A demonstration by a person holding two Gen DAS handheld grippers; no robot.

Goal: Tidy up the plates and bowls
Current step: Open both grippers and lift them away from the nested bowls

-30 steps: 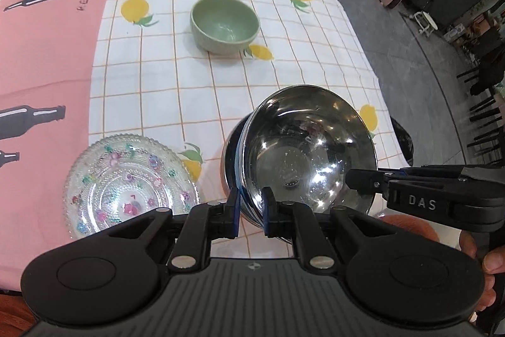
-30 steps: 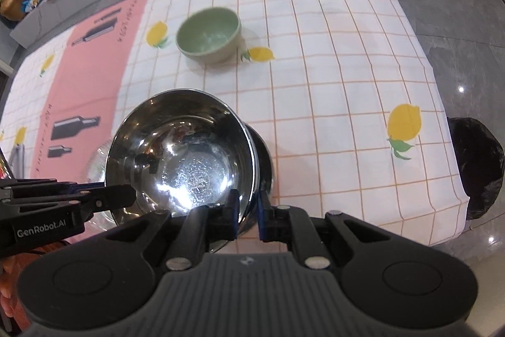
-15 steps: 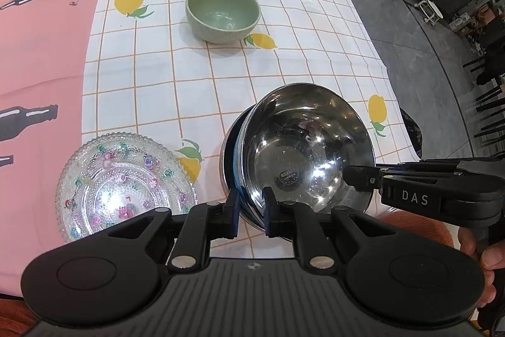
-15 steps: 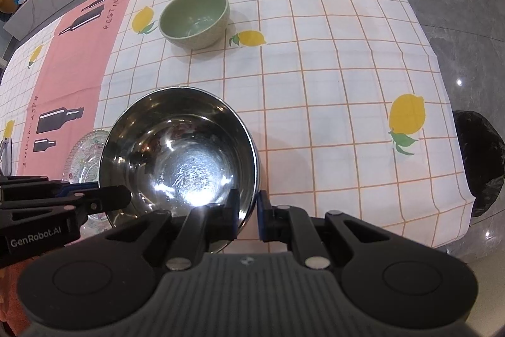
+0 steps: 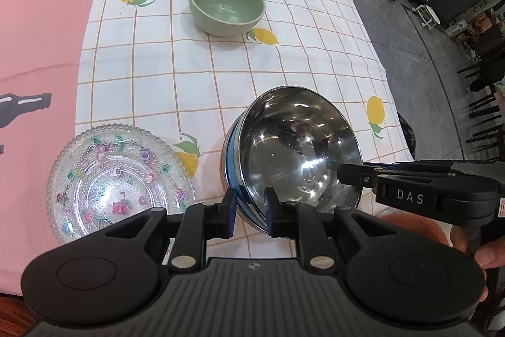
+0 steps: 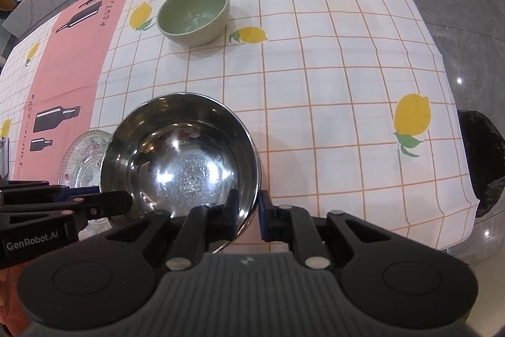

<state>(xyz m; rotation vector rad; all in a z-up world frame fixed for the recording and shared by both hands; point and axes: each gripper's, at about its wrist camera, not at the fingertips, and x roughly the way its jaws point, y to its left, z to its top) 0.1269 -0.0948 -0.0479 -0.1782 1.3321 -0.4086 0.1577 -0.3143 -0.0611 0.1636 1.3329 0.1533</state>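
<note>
Checked white tablecloth with lemon prints and a pink band (image 5: 151,78) covers the table. On it, largest first: the round polished steel bowl (image 5: 300,153), empty, tilted, at 6 o'clock near the cloth's front edge; the clear beaded glass plate with painted flowers (image 5: 116,179), empty, at 8 o'clock just beside the steel bowl; the pale green ceramic bowl (image 5: 226,3), empty, upright at 12 o'clock, well apart. My left gripper (image 5: 249,207) pinches the steel bowl's near-left rim, jaws narrow. My right gripper (image 6: 247,209) clamps the same rim at its near-right side.
</note>
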